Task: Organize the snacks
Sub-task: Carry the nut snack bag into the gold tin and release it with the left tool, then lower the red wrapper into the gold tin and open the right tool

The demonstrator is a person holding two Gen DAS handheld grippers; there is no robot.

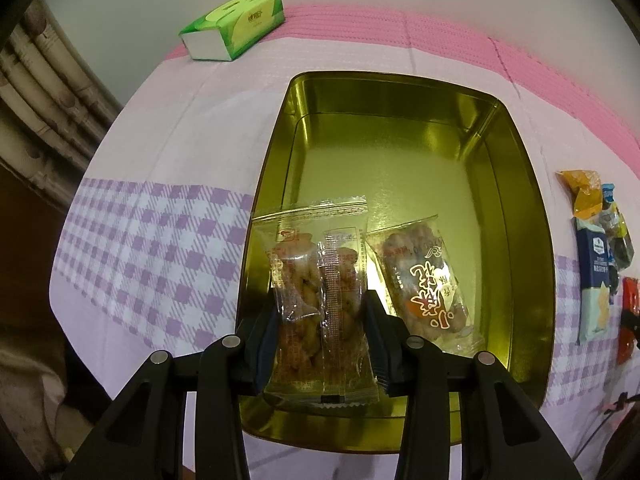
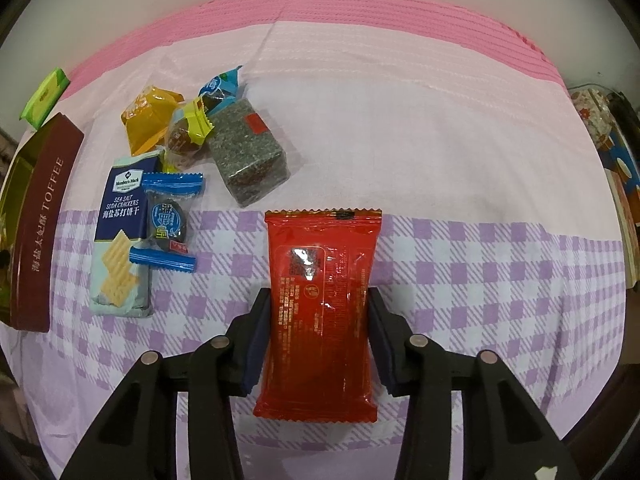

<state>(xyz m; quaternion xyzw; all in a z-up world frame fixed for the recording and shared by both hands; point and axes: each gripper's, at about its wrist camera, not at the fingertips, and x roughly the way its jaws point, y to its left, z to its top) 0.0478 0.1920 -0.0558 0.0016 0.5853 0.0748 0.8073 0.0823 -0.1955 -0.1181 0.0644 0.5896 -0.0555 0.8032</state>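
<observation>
My left gripper (image 1: 322, 316) is clamped on a clear snack packet (image 1: 318, 300), held over the near end of the gold tin (image 1: 520, 184), where 1 similar packet (image 1: 428, 280) lies. My right gripper (image 2: 320, 312) has its pads against the sides of a red packet (image 2: 320, 312) on the checked cloth (image 2: 480, 272), jaws closed on it, right of the loose snack pile (image 2: 176, 184).

The tin (image 1: 532, 208) is seen to be of metal, its gold inside polished and mirror-bright. The two packets in it, one held (image 1: 320, 304) and one lying (image 1: 428, 280), are wrapped in clear, glossy, crinkled plastic film. The red packet (image 2: 320, 312) is covered in shiny foil-like plastic with crimped ends. The cracker pack (image 2: 120, 240) is finished matt. The tablecloth (image 2: 440, 140) is woven cloth, matt and faintly ribbed. The tissue pack (image 1: 234, 26) is wrapped in smooth plastic. The gripper frames are made of matt black plastic
</observation>
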